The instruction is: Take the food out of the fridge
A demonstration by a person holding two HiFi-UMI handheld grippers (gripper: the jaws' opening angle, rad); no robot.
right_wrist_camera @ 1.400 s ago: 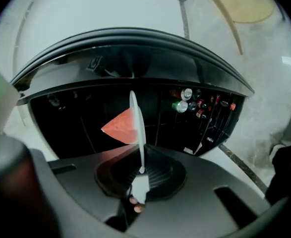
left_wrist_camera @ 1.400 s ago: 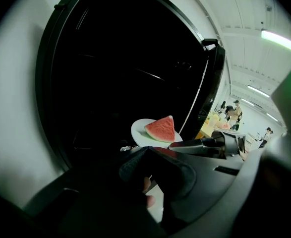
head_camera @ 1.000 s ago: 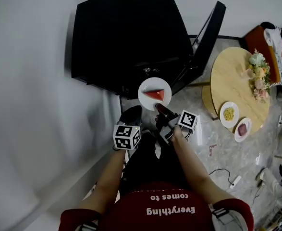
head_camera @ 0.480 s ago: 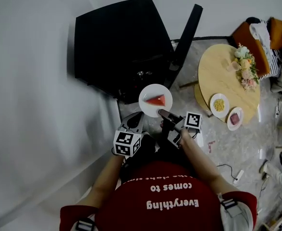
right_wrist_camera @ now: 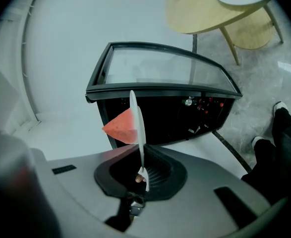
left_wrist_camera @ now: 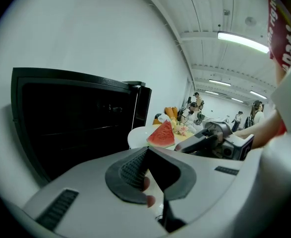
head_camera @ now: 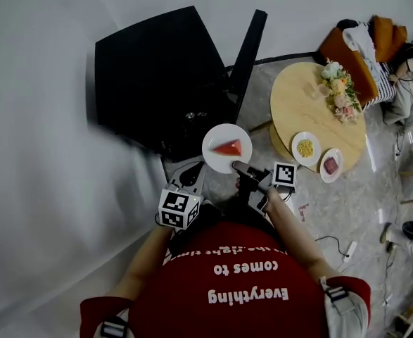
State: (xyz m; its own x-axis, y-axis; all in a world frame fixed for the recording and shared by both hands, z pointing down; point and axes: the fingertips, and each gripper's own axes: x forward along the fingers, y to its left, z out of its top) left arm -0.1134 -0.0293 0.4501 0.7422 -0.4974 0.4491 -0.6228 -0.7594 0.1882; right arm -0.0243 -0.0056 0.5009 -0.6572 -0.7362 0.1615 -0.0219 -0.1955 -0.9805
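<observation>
A white plate carrying a red watermelon wedge hangs in front of the open black fridge. My right gripper is shut on the plate's near rim. In the right gripper view the plate stands edge-on between the pads of the right gripper, with the wedge to its left. My left gripper hovers lower left of the plate, apart from it. In the left gripper view the left gripper is shut with nothing in it, and the wedge lies just beyond.
The fridge door stands open to the right of the cabinet. A round wooden table at the right holds a plate of corn, a plate of meat and flowers. Cables lie on the stone floor.
Both grippers have lifted and drawn back from the fridge. The plate with the watermelon stays in the right gripper's grip. The head view has swung, bringing the table closer in.
</observation>
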